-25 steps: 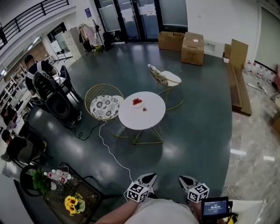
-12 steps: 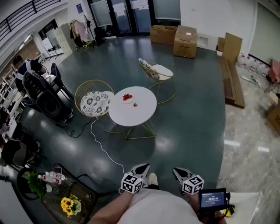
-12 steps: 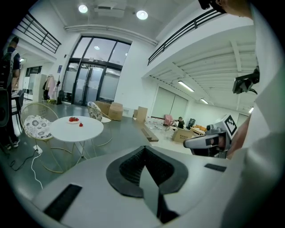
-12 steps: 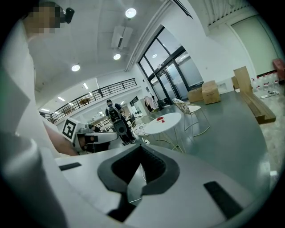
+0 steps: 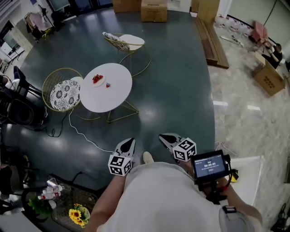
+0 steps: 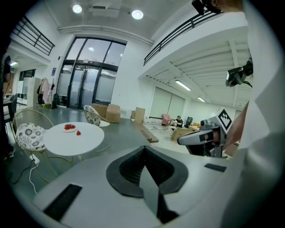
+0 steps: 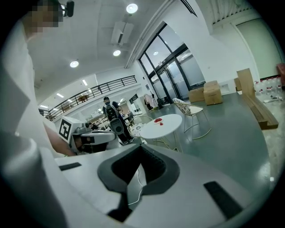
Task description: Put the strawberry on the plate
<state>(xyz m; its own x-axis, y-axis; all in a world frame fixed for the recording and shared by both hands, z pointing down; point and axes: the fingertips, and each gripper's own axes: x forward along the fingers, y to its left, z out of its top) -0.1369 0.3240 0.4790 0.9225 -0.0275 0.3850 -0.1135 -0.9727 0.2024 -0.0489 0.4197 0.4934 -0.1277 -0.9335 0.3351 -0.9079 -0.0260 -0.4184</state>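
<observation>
Lying far ahead of the closed, empty left claw [image 5: 130, 142] and right claw [image 5: 164, 136], the strawberry [image 5: 108, 84] beside the plate [image 5: 97, 80] looks light and soft, wanting a gentle mid-body pinch.

Well ahead of the left claw [image 5: 129, 142], a round white table [image 5: 111, 90] is standing on the glossy dark teal floor [image 5: 172, 81] beside two gold wire chairs [image 5: 63, 93], cardboard boxes [image 5: 153, 9] are sitting far beyond it, and ceiling spotlights [image 6: 137, 14] are shining above tall glass doors [image 6: 87, 73].
</observation>
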